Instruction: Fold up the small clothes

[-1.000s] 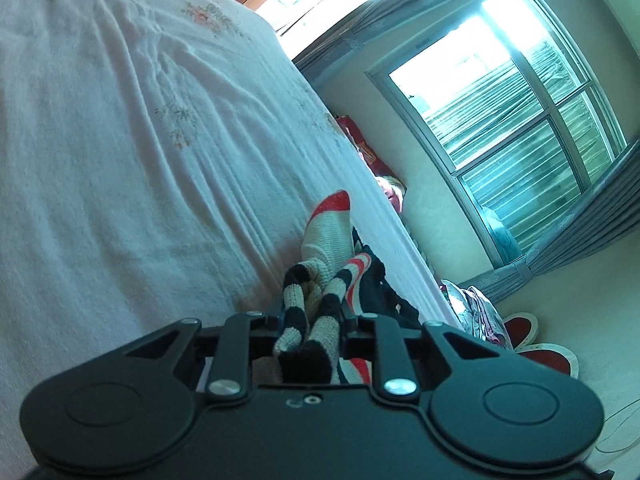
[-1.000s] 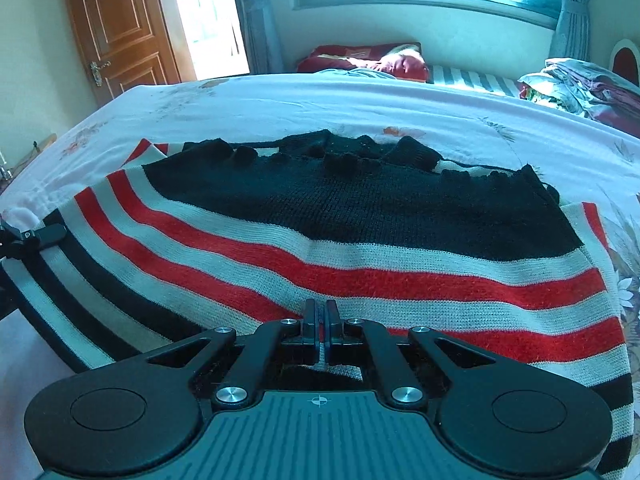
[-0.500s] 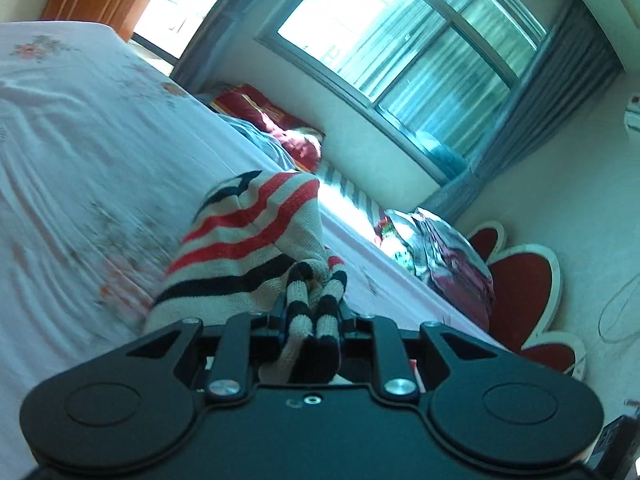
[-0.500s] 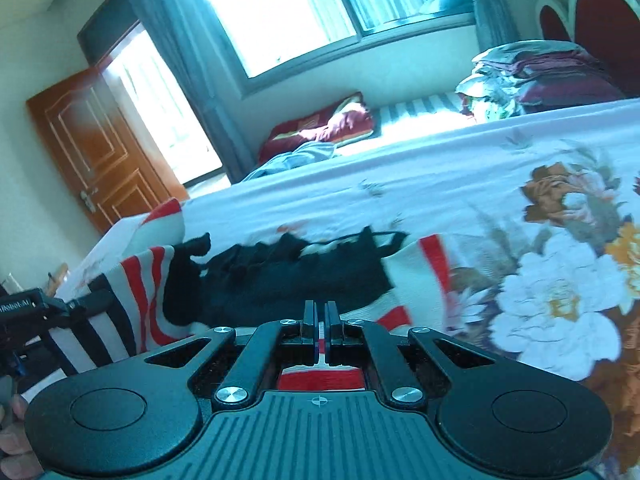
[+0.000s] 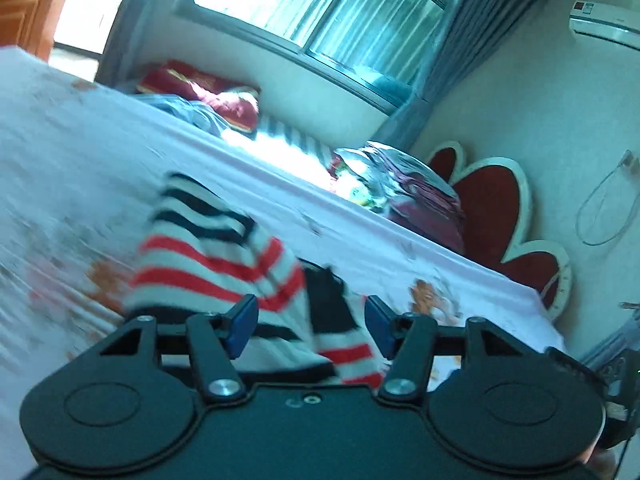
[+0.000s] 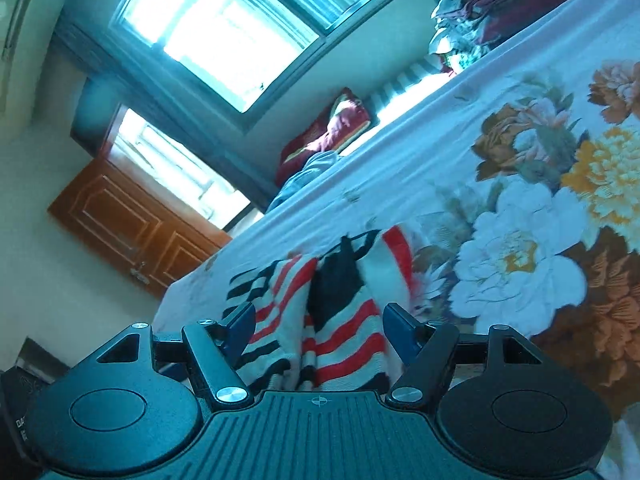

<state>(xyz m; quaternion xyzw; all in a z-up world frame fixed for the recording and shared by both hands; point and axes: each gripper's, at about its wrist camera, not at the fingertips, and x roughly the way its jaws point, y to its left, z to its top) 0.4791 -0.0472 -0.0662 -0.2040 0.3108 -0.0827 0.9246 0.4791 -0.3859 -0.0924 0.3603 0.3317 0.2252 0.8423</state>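
Note:
A small knitted sweater with red, white and black stripes and a black panel lies bunched and folded over on the floral bedsheet. In the left wrist view my left gripper is open, its blue pads on either side of the sweater's near edge, holding nothing. In the right wrist view the sweater lies between the spread fingers of my right gripper, which is open and empty too. Both views are tilted and a little blurred.
A red pillow and folded bedding lie along the bed's far side under the window. A red scalloped headboard stands at the right. A wooden door is at the left.
Both grippers have opened and let go of the sweater. The sweater has dropped onto the sheet in a folded bunch. Both cameras have tilted and swung.

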